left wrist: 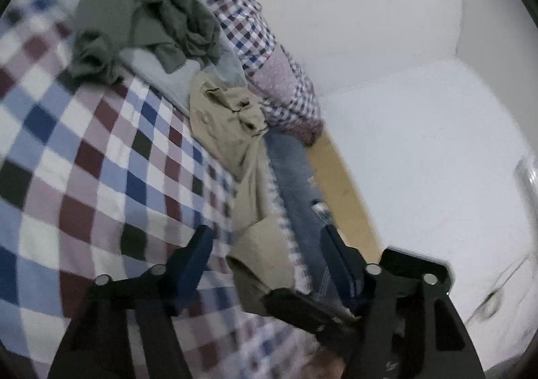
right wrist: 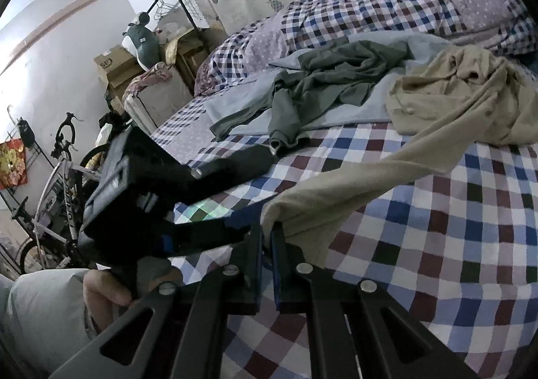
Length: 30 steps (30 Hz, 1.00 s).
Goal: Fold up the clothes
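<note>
R gripper clamps hem of khaki garment, pulled taut off checked bedsheet. L gripper jaws wide, empty, poised over same hem end. Suggest: L takes neighbouring corner, both lift evenly, shake flat. Cloth soft, matte, crumpled at far end. Green shirt bunched beyond, w/ pale blue cloth under it.

Checked bedsheet motion-blurred; bicycle half hidden behind left gripper.

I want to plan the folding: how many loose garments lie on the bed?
3: beige garment, one end in the right hand-held gripper; green garment beside it; light blue one underneath. More may be hidden.
</note>
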Each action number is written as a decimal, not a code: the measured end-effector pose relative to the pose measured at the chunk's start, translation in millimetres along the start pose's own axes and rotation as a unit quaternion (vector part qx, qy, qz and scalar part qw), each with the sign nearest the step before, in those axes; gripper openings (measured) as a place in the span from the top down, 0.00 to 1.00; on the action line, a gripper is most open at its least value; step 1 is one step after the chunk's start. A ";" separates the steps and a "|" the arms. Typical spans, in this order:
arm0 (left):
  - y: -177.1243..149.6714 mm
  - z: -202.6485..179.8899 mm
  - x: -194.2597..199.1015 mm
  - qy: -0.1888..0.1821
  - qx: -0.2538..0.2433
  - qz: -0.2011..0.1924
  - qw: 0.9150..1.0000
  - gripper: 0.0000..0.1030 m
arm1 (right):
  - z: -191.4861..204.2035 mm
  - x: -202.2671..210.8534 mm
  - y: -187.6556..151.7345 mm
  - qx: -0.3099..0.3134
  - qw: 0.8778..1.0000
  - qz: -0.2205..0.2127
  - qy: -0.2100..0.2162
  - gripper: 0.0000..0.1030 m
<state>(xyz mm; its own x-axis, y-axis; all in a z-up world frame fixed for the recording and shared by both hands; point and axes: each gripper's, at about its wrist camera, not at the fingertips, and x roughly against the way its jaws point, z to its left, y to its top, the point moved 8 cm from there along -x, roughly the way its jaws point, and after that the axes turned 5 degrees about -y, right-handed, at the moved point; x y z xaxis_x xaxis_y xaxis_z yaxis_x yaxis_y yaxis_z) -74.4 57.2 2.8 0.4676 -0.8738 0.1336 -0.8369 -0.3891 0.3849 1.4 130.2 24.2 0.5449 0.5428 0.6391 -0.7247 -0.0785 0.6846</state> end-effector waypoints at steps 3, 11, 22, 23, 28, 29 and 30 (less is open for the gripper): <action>-4.6 -7.3 -15.1 -0.007 -0.019 0.028 0.999 0.37 | -5.0 -4.3 -3.6 -0.008 1.000 0.009 0.003 0.96; -14.9 3.0 -20.4 0.035 -0.039 0.037 0.998 0.92 | -12.1 -11.7 -12.1 -0.017 1.000 0.021 -0.004 0.88; 5.7 2.5 42.9 0.074 -0.043 -0.056 0.995 0.97 | -34.9 -15.7 -17.0 -0.048 0.998 0.023 -0.024 0.39; 10.9 4.2 49.8 0.073 -0.039 -0.067 0.994 0.97 | -41.7 -14.3 -15.9 -0.060 0.998 0.019 -0.030 0.38; 36.5 5.5 82.0 0.073 -0.027 -0.127 0.989 0.97 | -77.5 -6.8 -9.7 -0.118 0.991 -0.004 -0.057 0.38; 41.9 5.3 90.4 0.070 -0.024 -0.140 0.987 0.97 | -80.6 -5.5 -8.8 -0.122 0.991 -0.007 -0.061 0.38; 47.2 5.1 98.7 0.067 -0.021 -0.152 0.986 0.98 | -83.7 -4.3 -8.0 -0.125 0.990 -0.010 -0.065 0.38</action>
<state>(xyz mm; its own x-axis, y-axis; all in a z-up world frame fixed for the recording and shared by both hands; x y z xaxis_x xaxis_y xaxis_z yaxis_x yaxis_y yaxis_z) -69.2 -48.9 29.5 0.7310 -0.6708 0.1250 -0.6410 -0.6122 0.4630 -30.4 198.5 -13.4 0.5975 0.4280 0.6781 -0.7868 0.1495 0.5989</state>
